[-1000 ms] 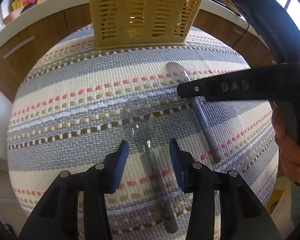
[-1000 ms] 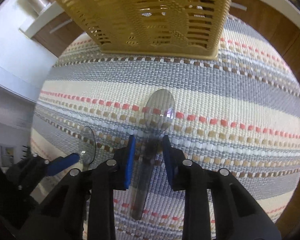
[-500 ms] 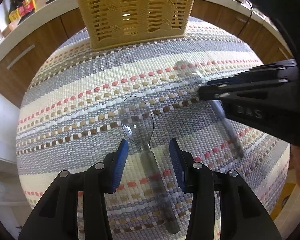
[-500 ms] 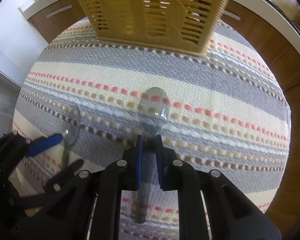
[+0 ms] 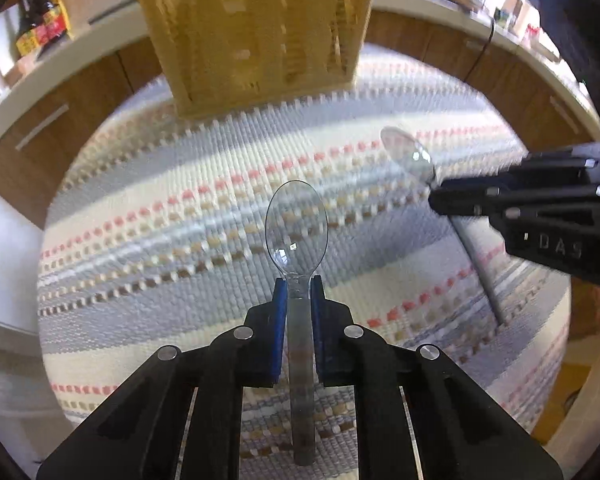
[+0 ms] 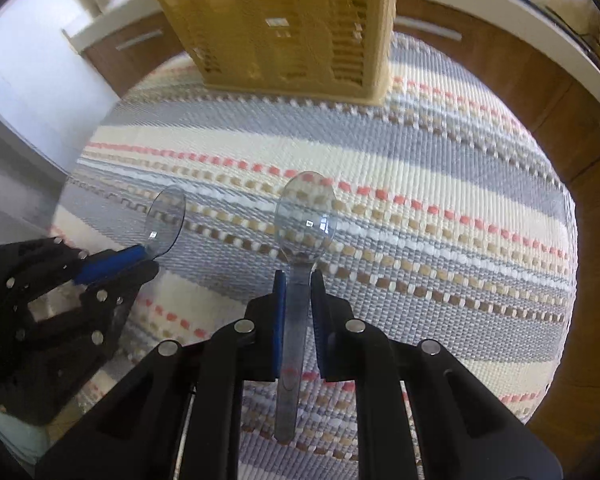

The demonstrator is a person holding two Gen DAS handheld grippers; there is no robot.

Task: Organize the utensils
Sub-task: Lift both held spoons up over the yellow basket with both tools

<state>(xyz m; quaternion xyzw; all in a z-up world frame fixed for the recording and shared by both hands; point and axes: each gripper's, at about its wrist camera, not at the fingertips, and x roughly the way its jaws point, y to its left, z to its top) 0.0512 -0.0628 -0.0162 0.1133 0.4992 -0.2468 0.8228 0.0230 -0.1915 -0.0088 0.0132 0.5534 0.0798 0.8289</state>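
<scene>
Both grippers (image 5: 299,282) (image 6: 298,278) pinch clear spoons (image 5: 296,220) (image 6: 306,216); only the left view shows bottles (image 5: 40,28)

I see a round table under a striped woven cloth (image 5: 228,168). Beyond the table runs a white countertop (image 6: 500,20) over brown wooden cabinets (image 5: 52,132). Daylight glares above the countertop's far right end.

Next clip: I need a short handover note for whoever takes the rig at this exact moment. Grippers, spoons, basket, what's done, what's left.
Left gripper: jaws have just closed on the handle of a clear plastic spoon.
Right gripper: shut on the second clear spoon, bowl forward.
Yellow slotted basket stands at the far side of the striped mat.
Done: both spoons gripped.
Left: carry both to the basket and probably drop them in.
</scene>
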